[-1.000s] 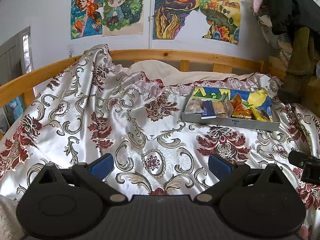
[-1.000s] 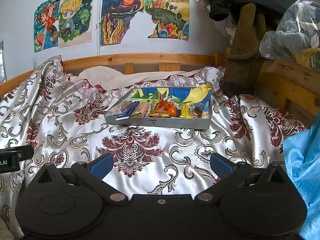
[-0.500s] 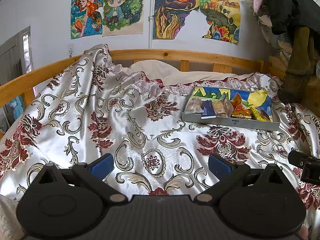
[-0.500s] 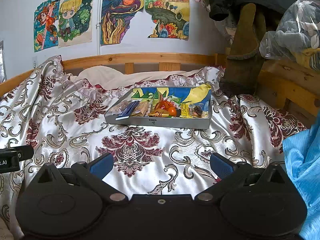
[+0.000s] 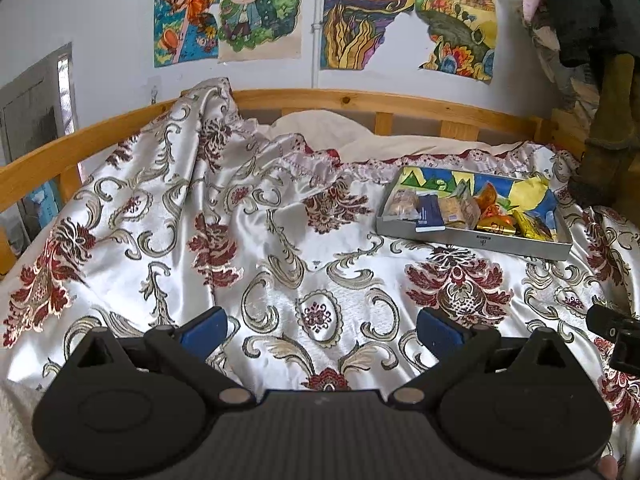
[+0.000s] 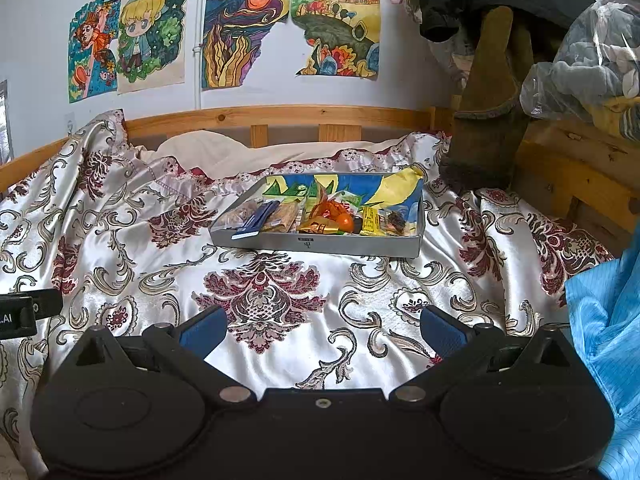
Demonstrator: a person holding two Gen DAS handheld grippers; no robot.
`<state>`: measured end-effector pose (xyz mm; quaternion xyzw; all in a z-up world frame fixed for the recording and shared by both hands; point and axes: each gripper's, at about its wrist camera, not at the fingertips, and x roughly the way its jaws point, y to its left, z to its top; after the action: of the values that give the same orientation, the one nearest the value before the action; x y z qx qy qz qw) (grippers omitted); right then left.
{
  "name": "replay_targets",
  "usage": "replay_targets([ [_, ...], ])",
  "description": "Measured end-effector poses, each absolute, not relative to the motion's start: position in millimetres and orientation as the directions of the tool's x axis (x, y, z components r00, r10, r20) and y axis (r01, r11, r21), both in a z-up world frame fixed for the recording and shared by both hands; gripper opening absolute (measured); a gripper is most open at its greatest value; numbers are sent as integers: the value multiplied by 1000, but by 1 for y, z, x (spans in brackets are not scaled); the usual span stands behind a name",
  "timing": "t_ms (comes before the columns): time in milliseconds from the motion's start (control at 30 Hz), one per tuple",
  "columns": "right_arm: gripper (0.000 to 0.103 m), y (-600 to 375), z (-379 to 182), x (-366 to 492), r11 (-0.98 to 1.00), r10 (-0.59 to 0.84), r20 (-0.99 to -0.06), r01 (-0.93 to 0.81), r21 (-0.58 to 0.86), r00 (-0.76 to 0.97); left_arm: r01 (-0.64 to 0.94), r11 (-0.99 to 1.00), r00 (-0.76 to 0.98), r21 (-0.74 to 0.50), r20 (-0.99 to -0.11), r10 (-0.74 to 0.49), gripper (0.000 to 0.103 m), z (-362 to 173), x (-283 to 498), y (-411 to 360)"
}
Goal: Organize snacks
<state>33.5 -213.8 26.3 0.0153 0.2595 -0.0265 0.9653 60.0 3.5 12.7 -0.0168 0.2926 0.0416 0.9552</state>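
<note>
A shallow grey box (image 5: pixel 520 245) (image 6: pixel 360 245) lies on a white satin bedspread with red and gold flowers. It holds several wrapped snacks: a dark blue pack (image 5: pixel 430 214) (image 6: pixel 256 221), biscuit packs (image 5: pixel 458 209), orange and gold wrappers (image 6: pixel 334 216) and yellow packs (image 5: pixel 532 226). My left gripper (image 5: pixel 322 326) is open, low over the near bedspread, well short and left of the box. My right gripper (image 6: pixel 322 326) is open too, straight in front of the box and some way back. Nothing lies between either pair of fingers.
A wooden bed rail (image 5: pixel 360 100) runs along the far side and left. Drawings hang on the wall (image 6: pixel 248 36). Dark clothes and a brown boot (image 6: pixel 488 112) stand at the far right, with a plastic bag of clothes (image 6: pixel 592 60). A blue sleeve (image 6: pixel 612 340) shows at right.
</note>
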Motion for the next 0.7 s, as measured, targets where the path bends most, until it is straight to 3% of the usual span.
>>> replay_targets([
  [700,102,-213,27,33,998,-44,-503,59,14,863,-75,997,817,-9,-573,56,103,13,61,3],
])
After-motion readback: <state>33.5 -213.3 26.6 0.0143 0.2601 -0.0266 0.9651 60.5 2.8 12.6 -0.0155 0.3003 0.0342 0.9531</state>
